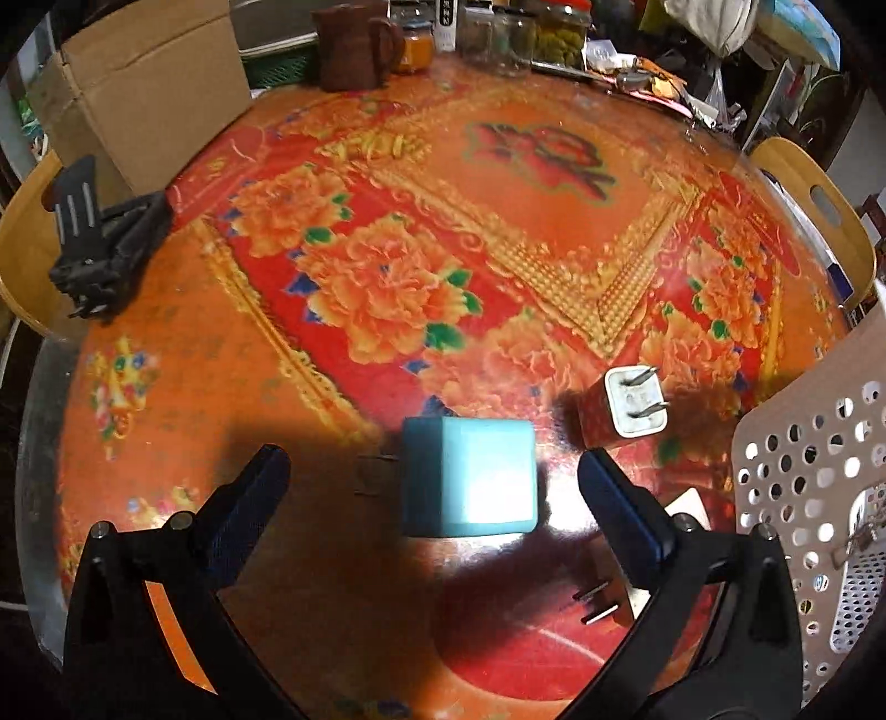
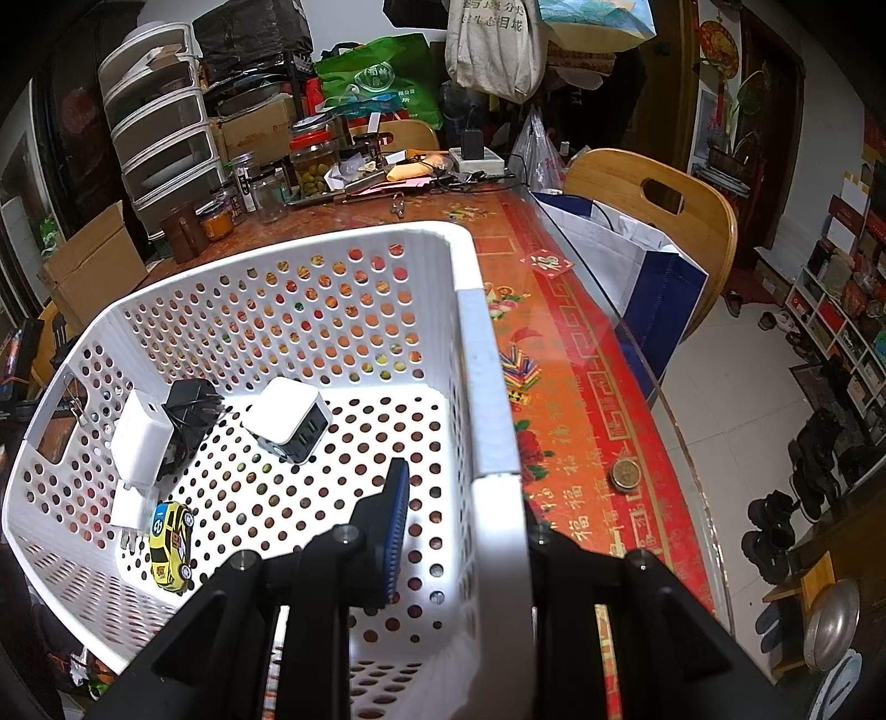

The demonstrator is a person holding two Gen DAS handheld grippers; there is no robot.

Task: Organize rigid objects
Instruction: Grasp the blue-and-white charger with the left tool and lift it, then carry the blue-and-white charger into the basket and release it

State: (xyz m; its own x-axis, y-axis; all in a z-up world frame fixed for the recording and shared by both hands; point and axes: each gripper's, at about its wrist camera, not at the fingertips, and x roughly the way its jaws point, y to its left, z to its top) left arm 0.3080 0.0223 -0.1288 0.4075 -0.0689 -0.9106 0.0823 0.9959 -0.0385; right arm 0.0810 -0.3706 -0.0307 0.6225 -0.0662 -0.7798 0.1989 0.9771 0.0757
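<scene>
A teal cube-shaped charger (image 1: 470,482) lies on the table between the fingers of my left gripper (image 1: 432,462), which is wide open and touches nothing. A small white plug (image 1: 634,401) with its prongs up stands just beyond it to the right. The prongs of another plug (image 1: 598,606) show beside my right finger. My right gripper (image 2: 459,526) is shut on the wall of the white perforated basket (image 2: 487,387), one finger (image 2: 393,520) inside and the other hidden outside. The basket holds white chargers (image 2: 141,437) (image 2: 288,418), a black adapter (image 2: 191,415) and a yellow toy car (image 2: 170,545).
The same basket (image 1: 803,487) fills the right edge of the left wrist view. A black clip-like object (image 1: 105,249) lies at the table's left edge and a cardboard box (image 1: 149,88) behind it. Jars and a brown jug (image 1: 354,44) line the far side. A coin-like disc (image 2: 624,475) lies near the table's glass edge.
</scene>
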